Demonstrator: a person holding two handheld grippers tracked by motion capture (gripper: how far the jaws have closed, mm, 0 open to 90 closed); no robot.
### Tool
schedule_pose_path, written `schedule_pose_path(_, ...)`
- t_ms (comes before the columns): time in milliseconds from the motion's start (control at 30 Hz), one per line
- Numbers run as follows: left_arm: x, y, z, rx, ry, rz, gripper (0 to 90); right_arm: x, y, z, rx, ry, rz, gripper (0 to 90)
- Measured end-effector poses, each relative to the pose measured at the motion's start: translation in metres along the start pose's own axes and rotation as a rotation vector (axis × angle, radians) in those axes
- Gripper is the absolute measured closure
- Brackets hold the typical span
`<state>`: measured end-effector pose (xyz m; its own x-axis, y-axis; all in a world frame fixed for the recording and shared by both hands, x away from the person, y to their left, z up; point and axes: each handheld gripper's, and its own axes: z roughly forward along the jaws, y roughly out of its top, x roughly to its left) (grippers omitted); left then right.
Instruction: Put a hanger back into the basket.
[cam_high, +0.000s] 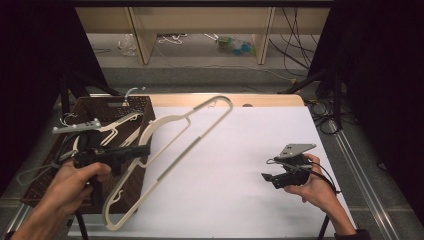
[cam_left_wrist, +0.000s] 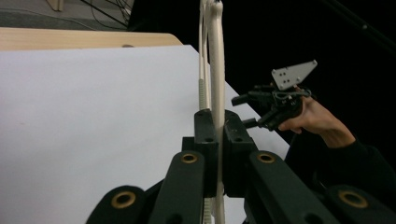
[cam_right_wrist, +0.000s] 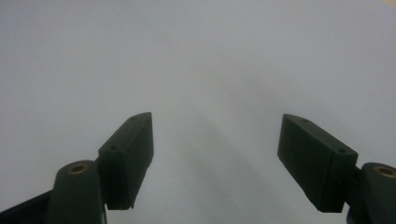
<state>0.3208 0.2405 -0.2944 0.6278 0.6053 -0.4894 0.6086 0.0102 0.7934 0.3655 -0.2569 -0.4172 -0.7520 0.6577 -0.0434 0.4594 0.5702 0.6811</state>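
The cream hanger (cam_high: 172, 150) is up off the white table sheet (cam_high: 240, 150), clamped in the left gripper (cam_high: 142, 150). In the high view its long axis runs on a diagonal: the bottom bar, with a grey non-slip strip, climbs from the lower end near the table's front edge, just beside the brown woven basket (cam_high: 90, 107), to the upper end over the middle of the sheet's far edge. The neck of the hanger sticks out toward the basket, over its inner rim; whether a hook sits on it I cannot tell.

In the left gripper view the hanger (cam_left_wrist: 215, 70) stands edge-on, a thin upright cream band rising straight out from between the two black jaws, which are pressed shut on it from both sides. The left hand (cam_high: 75, 177) holds that gripper over the basket's front corner.

Inside the basket more cream hangers (cam_high: 117, 127) lie piled, one with a metal hook (cam_high: 131, 91) poking above the far rim.

Well away from the basket, over the sheet's opposite side, the right gripper (cam_high: 267, 177) sits in the right hand (cam_high: 312, 187), pointing back toward the basket. In the right gripper view its jaws stand wide apart, with bare white sheet (cam_right_wrist: 210, 70) between them and nothing held.
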Motion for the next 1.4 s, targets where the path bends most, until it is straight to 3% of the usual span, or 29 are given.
schedule_pose_path(133,0.018,0.007,-0.014,-0.003,0.019,-0.007,86.9,-0.001,0.000,-0.001,0.012,0.008,-0.001,27.9)
schedule_pose_path(433,0.060,0.020,-0.046,-0.019,0.137,-0.045,86.9,0.000,-0.001,0.001,0.003,0.007,-0.002,27.9)
schedule_pose_path(700,0.096,0.032,-0.074,0.004,0.212,-0.030,86.9,0.001,-0.001,0.003,0.008,0.011,-0.002,27.9)
schedule_pose_path(800,0.107,0.035,-0.082,0.001,0.225,-0.019,86.9,0.001,0.000,0.002,0.025,0.019,-0.003,27.9)
schedule_pose_path(1133,0.149,0.027,-0.096,0.011,0.281,-0.046,86.9,0.001,-0.001,0.005,0.011,0.013,-0.011,28.0)
schedule_pose_path(1400,0.167,0.026,-0.101,0.026,0.272,-0.034,86.9,0.001,-0.001,0.005,0.032,0.023,-0.007,28.0)
